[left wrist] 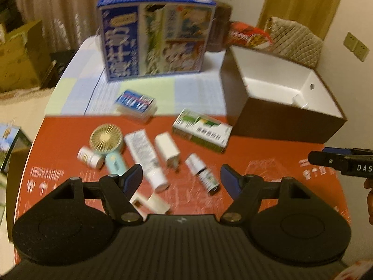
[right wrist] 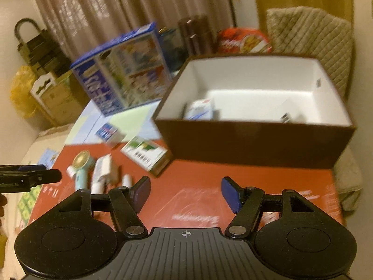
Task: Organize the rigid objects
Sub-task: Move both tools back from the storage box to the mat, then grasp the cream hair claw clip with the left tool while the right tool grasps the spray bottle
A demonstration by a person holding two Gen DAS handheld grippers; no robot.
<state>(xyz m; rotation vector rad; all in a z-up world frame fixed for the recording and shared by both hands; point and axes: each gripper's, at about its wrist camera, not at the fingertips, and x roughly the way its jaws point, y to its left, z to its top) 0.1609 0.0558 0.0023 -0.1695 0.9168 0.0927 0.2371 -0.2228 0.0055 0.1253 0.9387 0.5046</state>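
Small items lie on the red table top (left wrist: 268, 158): a mint hand fan (left wrist: 106, 140), a white pill bottle (left wrist: 89, 157), a white tube (left wrist: 145, 157), a white charger (left wrist: 167, 150), a dropper bottle (left wrist: 201, 172), a green-white carton (left wrist: 202, 130) and a blue-labelled case (left wrist: 135, 102). My left gripper (left wrist: 181, 179) is open and empty above the tube and dropper bottle. My right gripper (right wrist: 185, 192) is open and empty over bare red table, in front of the brown box (right wrist: 254, 140), which holds a white-blue carton (right wrist: 200, 109) and a small item (right wrist: 288, 117).
A tall blue printed box (left wrist: 153, 39) stands at the back on a pastel cloth. Dark jars (right wrist: 197, 35) and a red snack bag (right wrist: 243, 40) sit behind the brown box. A quilted chair back (right wrist: 310, 42) is at right. Cardboard boxes (left wrist: 21, 56) stand on the floor at left.
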